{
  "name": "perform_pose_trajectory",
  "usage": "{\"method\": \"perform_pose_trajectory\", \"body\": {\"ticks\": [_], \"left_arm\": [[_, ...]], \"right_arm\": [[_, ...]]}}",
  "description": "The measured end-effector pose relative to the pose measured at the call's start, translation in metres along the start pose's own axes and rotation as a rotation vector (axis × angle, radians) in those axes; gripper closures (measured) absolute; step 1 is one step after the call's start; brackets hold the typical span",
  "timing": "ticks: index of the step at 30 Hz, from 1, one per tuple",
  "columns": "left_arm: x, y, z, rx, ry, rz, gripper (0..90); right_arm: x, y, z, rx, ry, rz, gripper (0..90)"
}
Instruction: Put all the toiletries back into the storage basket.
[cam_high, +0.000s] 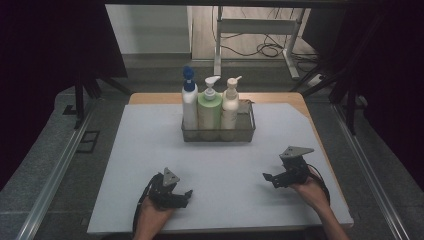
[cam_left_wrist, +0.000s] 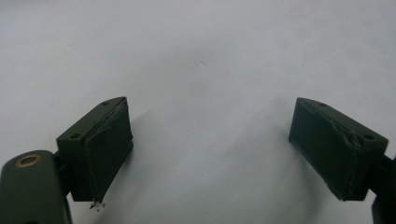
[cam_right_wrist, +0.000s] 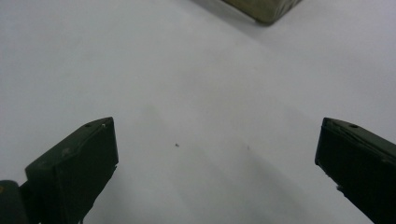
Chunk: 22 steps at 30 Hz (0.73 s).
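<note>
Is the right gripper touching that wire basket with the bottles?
Apart. The high view shows bare white mat between the right gripper and the wire basket; in the right gripper view its open jaws hold nothing.

High view looks down and forward over the white mat (cam_high: 150, 150). Both gripper views skim it close; the basket (cam_right_wrist: 264, 9) sits at one o'clock, shared.

Black left tongs (cam_high: 186, 194) and right tongs (cam_high: 267, 177), grey three-cornered top plates, trailing black cables, bare forearms
</note>
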<state>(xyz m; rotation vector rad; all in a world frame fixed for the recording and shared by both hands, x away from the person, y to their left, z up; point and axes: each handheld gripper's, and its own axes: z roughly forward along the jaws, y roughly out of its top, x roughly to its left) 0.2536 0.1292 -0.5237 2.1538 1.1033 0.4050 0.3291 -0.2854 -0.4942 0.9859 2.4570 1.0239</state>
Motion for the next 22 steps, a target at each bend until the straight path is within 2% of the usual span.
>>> {"method": "perform_pose_trajectory", "body": {"ticks": [11,14,22], "left_arm": [[0.0,0.0,0.0,0.0,0.0,0.001,12.9],[0.0,0.0,0.0,0.001,0.0,0.001,12.9],[0.0,0.0,0.0,0.002,-0.001,-0.001,12.9]], "right_arm": [[0.001,-0.024,0.013,0.049,-0.01,0.008,0.0],[0.001,-0.027,0.012,0.034,-0.008,0.027,0.0],[0.002,-0.028,0.012,0.029,-0.016,0.027,0.0]]}}
